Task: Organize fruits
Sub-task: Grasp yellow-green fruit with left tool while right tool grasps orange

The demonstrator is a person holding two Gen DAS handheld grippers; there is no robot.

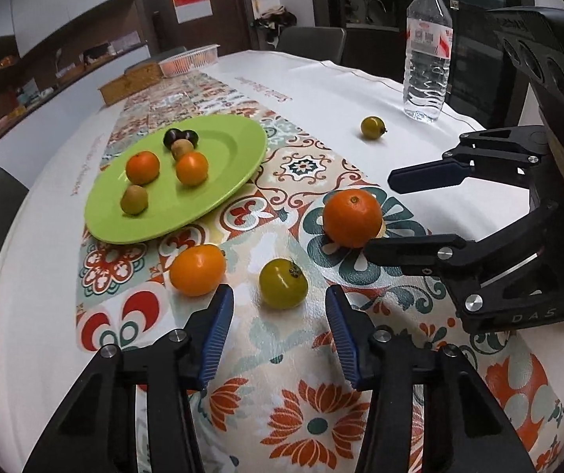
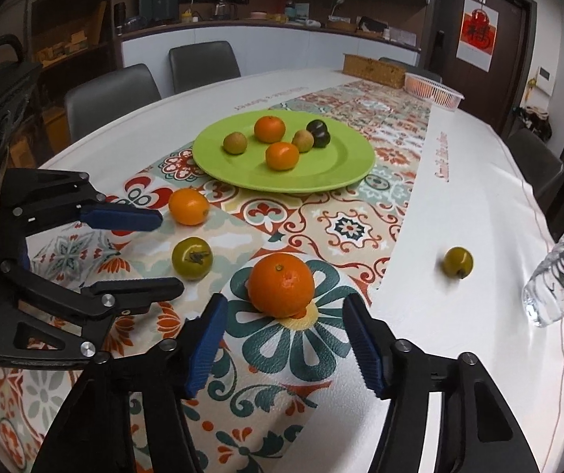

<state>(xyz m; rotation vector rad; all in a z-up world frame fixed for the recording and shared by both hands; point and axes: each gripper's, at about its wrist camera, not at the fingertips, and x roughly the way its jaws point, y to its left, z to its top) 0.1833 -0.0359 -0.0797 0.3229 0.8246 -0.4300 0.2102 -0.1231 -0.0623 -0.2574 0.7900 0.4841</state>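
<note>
While both jaws gape wide and empty, the green tomato lies just ahead of the left gripper, the orange before the right gripper.

A white-clothed counter carries a patterned runner down its middle. On the runner rest a green plate, a large orange, a smaller orange fruit and a green tomato. On the bare white cloth stand a water bottle and, near it, another green tomato. Far off sit a plastic basket and a tan box.
</note>
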